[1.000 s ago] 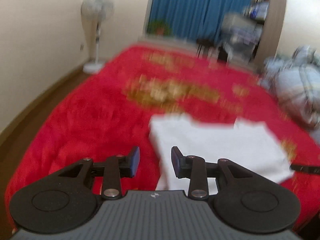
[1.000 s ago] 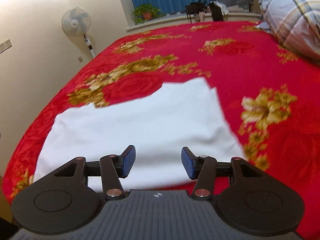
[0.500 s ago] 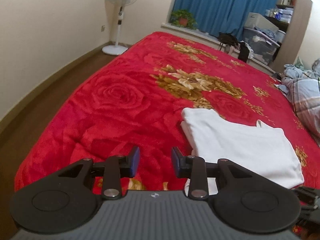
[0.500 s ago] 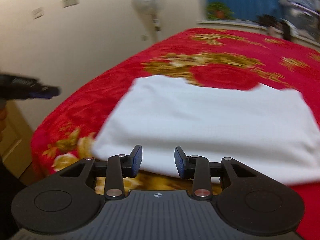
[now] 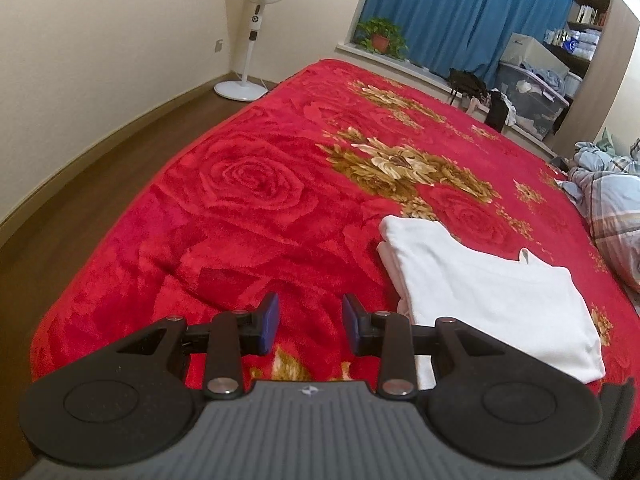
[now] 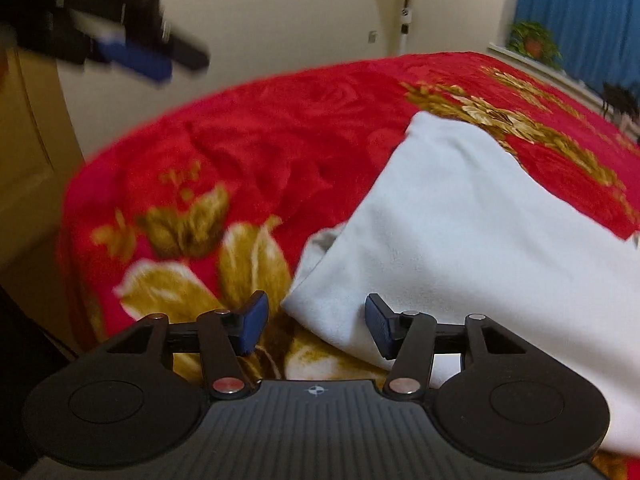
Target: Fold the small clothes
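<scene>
White cotton-looking cloth, a folded garment (image 5: 492, 292), lies on the red flowered blanket (image 5: 248, 200) of the bed in the left wrist view, near the bed's near edge and to the right of the left gripper (image 5: 310, 322). That gripper's fingers (image 5: 269, 322) stand partly apart with only blanket showing between them, so they grasp nothing. The garment's stacked layers show along its left side, one edge lying over another, and a small tab sticks up at its far edge. A standing fan (image 5: 256, 28), blue curtains (image 5: 460, 12) and a checked quilt (image 5: 612, 216) sit beyond.

From the right wrist view, which is blurred, the same garment (image 6: 480, 220) fills the right half, and its near corner sits just ahead of the right gripper (image 6: 316, 326), between the two fingers (image 6: 380, 326) but apparently unpinched. Those fingers are opening and grasp nothing. The left gripper (image 6: 132, 54) hangs blurred at the upper left, well apart from the cloth.

I judge the garment light, soft and limp: it will sag and drag on the plush blanket, and a loose pinch may catch only the top layer. The near corner, or the layered left edge, looks like the best hold, taking all layers together.
</scene>
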Tool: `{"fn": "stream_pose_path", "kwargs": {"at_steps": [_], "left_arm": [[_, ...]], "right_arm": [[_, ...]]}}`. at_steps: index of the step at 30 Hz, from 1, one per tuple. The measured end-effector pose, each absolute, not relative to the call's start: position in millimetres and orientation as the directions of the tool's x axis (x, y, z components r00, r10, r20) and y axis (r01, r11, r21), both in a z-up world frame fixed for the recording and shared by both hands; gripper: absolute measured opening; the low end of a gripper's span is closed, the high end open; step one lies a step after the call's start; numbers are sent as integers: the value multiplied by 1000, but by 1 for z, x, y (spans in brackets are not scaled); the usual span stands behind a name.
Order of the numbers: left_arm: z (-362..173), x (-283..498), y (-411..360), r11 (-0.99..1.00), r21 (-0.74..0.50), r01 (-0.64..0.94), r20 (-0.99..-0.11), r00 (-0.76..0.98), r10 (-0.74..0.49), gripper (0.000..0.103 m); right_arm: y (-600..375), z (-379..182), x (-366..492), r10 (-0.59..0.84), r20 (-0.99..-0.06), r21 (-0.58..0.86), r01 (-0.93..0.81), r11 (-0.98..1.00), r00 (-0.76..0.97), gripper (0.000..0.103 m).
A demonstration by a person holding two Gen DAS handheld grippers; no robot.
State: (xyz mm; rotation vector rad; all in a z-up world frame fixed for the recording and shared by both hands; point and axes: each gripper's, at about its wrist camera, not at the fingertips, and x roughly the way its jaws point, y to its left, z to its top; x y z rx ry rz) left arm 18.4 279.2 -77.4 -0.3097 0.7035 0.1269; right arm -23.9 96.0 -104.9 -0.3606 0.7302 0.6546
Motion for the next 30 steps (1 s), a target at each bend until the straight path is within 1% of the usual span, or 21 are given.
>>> {"fn": "stream_pose_path", "kwargs": {"at_steps": [3,5,7,8,10,17,19,22,26,28,30], "left_arm": [[-77,18,279,945,-242,-219,-651,759,9,38],[-78,19,279,945,-243,-219,-651,759,8,38],[-77,19,278,944,-246,-219,-650,760,7,38],[-77,20,278,944,-248,-220,-650,760,7,38],[-76,20,277,943,-250,-221,-649,761,6,38],[-78,21,276,943,-245,-226,-653,757,11,38],[-78,22,275,943,-245,-227,-655,755,12,38],[-78,24,272,945,-240,-224,-658,753,11,38],[-78,27,266,948,-236,-213,-658,753,5,38],[-77,30,261,951,-233,-203,-657,754,-1,38],[-77,32,256,954,-229,-194,-659,753,-5,38]], "right_arm": [[98,-111,-25,397,-708,-126,-657,743,584,53],[99,-111,-25,391,-702,-140,-654,744,595,46],[99,-110,-25,391,-697,-153,-657,738,601,21],[99,-109,-25,389,-694,-159,-656,737,606,16],[96,-106,-23,392,-694,-153,-656,739,604,10],[85,-82,-19,449,-655,-98,-657,748,608,8],[76,-66,-15,476,-631,-57,-648,760,613,8],[50,-36,-2,521,-584,57,-610,791,622,7],[-20,2,19,538,-502,248,-483,840,677,7],[-70,14,27,504,-462,342,-378,861,730,7],[-122,18,31,438,-442,421,-250,872,783,7]]}}
